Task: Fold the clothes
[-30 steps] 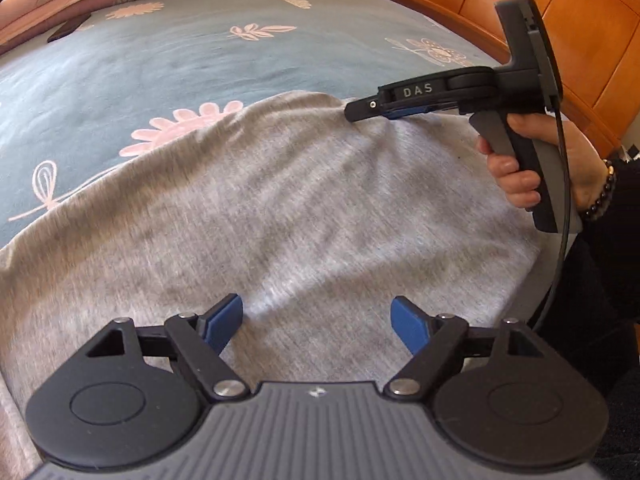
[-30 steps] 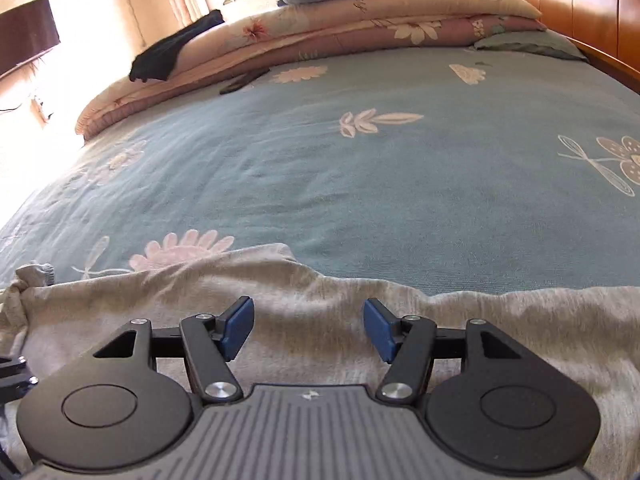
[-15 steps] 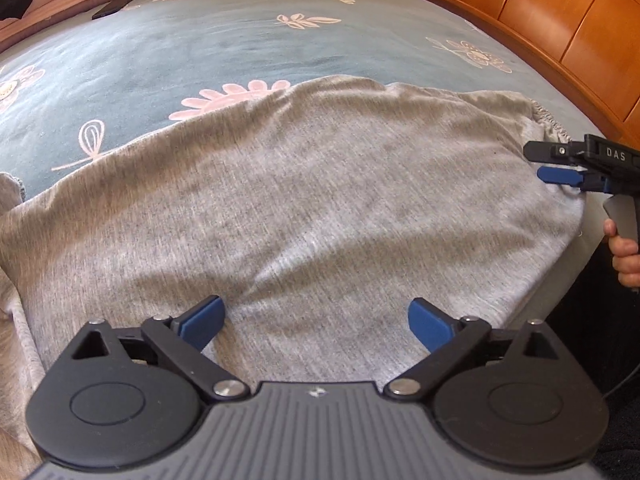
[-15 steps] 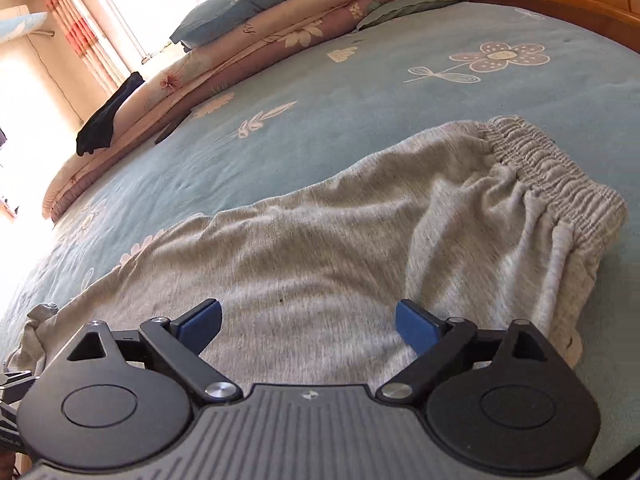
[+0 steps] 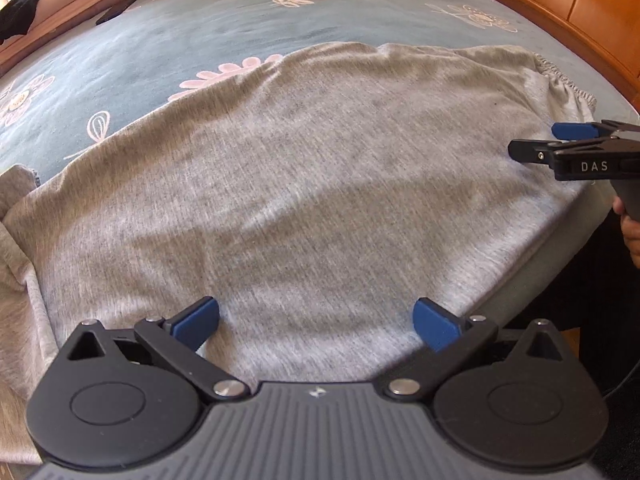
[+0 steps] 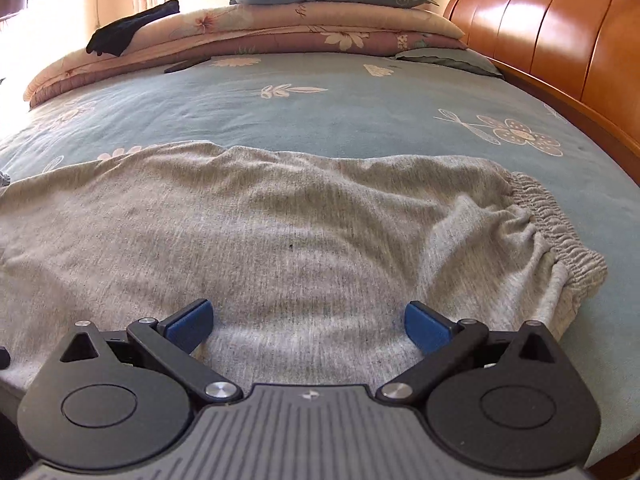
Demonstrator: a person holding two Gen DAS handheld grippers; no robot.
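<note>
Grey trousers (image 5: 320, 184) lie spread near the bed (image 6: 320, 120) edge, both the left gripper (image 5: 316, 320) and right gripper (image 6: 308, 322) released and empty, so a shallow pinch may lift one layer only, skewing the fold.

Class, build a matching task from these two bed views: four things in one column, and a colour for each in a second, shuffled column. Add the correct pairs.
Things
1. trousers
2. bedsheet
3. headboard
4. garment on the folded quilts

Colours
A. glossy orange-brown
B. black
C. heather grey
D. blue-green with pale flowers

Pairs: 1-C, 2-D, 3-A, 4-B
</note>
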